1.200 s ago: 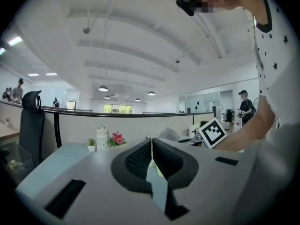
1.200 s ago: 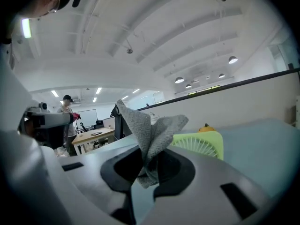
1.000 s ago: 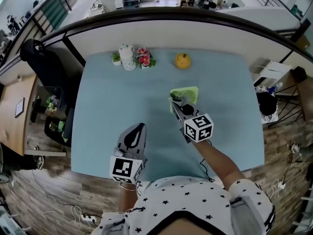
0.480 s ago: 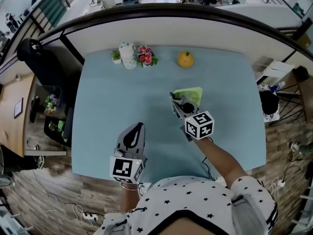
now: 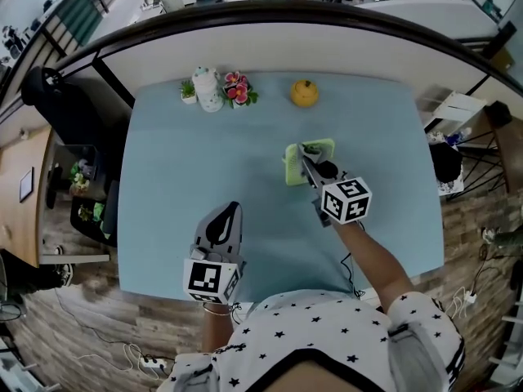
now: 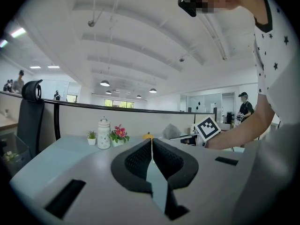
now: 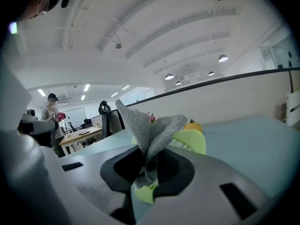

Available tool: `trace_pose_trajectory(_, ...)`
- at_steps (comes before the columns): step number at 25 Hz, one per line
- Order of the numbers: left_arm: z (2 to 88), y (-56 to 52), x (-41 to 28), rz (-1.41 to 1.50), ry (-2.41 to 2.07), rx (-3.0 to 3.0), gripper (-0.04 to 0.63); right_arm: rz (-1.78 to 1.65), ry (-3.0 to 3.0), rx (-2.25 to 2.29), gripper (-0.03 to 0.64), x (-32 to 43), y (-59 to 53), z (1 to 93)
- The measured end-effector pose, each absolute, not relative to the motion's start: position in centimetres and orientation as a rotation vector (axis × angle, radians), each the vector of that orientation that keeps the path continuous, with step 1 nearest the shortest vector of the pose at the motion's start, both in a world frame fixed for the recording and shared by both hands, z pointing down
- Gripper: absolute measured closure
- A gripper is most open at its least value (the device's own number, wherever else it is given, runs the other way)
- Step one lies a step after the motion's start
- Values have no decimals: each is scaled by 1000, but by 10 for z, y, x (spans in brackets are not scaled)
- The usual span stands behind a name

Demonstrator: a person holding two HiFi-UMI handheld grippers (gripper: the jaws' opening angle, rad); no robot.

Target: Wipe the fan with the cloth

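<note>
A small lime-green fan (image 5: pixel 297 162) lies flat on the light blue table (image 5: pixel 196 162), right of centre. My right gripper (image 5: pixel 308 158) is shut on a grey cloth (image 7: pixel 149 130) and rests over the fan; in the right gripper view the cloth sticks up from between the jaws with the green fan (image 7: pixel 191 139) just beyond it. My left gripper (image 5: pixel 225 216) hovers near the table's front edge, shut and holding nothing, well left of the fan. In the left gripper view its jaws (image 6: pixel 151 161) meet.
At the table's far edge stand a small potted plant (image 5: pixel 188 92), a white jar (image 5: pixel 207 87), a pot of pink flowers (image 5: pixel 237 89) and an orange pumpkin-like ornament (image 5: pixel 304 93). A black office chair (image 5: pixel 49 96) stands off the left side. A railing runs behind the table.
My right gripper with the cloth has shifted slightly right and farther across the fan. The left gripper has stayed where it was.
</note>
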State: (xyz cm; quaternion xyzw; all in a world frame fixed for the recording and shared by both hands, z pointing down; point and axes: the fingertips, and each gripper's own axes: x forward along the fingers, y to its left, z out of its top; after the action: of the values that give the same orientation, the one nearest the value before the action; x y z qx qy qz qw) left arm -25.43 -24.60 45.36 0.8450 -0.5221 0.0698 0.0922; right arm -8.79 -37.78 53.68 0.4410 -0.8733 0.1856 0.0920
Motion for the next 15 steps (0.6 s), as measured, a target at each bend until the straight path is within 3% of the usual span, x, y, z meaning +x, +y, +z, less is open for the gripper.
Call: trace_pose_trajectory(15, 454, -247, -257, 169, -1536, 2505, 563, 576, -2410, 1619, 565, 6, -393, 549)
